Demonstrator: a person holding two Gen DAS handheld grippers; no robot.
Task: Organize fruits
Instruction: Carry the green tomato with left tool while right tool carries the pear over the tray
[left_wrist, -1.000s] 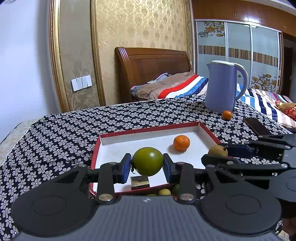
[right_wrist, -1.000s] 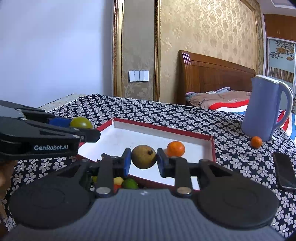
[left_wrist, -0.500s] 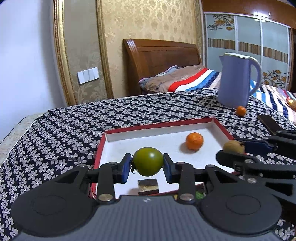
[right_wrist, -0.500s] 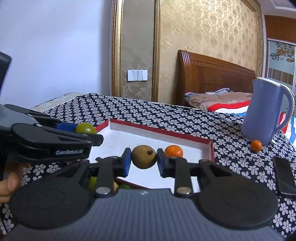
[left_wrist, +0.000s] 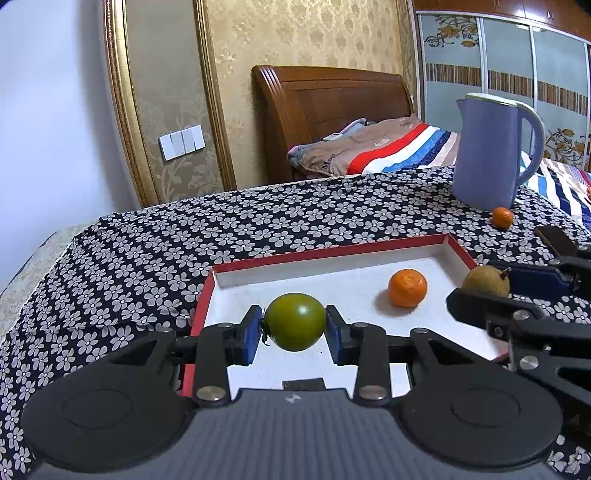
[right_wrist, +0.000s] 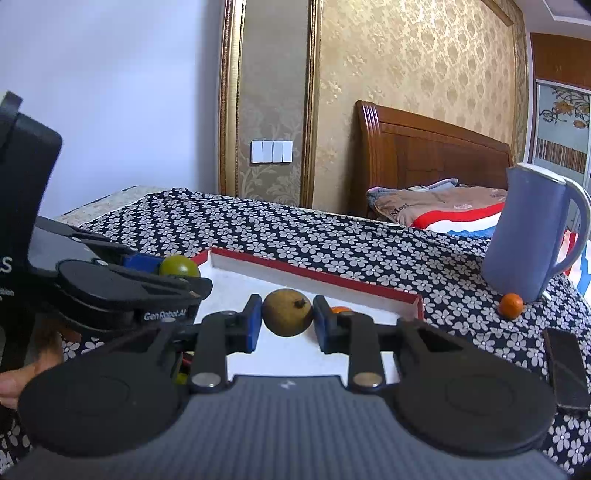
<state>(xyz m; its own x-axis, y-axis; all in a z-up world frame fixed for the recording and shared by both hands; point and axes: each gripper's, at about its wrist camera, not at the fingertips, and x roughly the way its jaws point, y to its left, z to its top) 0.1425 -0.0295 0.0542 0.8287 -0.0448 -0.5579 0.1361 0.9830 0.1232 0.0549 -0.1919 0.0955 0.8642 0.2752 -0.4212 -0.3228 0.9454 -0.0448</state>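
Carrying two fruits over the red-rimmed tray.
My left gripper clamps a green fruit, my right gripper a brown fruit; next I lower and release.

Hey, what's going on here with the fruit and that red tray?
A person is sorting fruit with a handheld tool in each hand. The left tool is clamped on a green fruit, held over the near part of the white-lined red tray. The right tool grips a brownish fruit over the same tray. One orange already lies in the tray. A smaller orange sits outside on the flowered cloth, beside the blue jug.
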